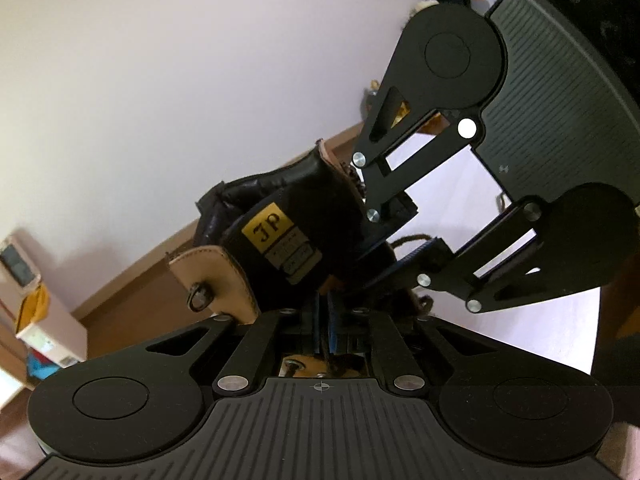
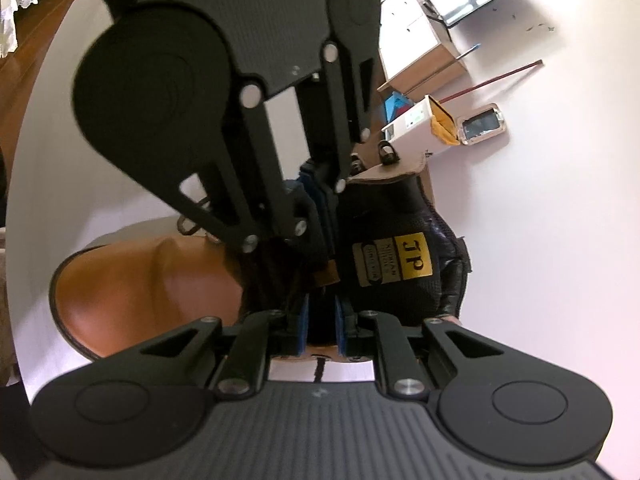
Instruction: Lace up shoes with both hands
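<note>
Plainly only partway through lacing: hooks on the tan boot (image 1: 224,276) flap at 8 o'clock showing bare, upper rows left to thread. Seen from the left wrist, left claw (image 1: 325,322) pinched nearly flat at 6 o'clock, thin dark lace (image 1: 412,238) apparently between the pads, though hard confirming. Crowding in from 2 o'clock, right claw (image 1: 404,240).

Seen from the right wrist, right claw (image 2: 322,330) standing slightly parted at 6 o'clock, dark lace seemingly inside; grip unclear. Resting on the white desk (image 2: 540,240), boot toe at 9 o'clock.
</note>
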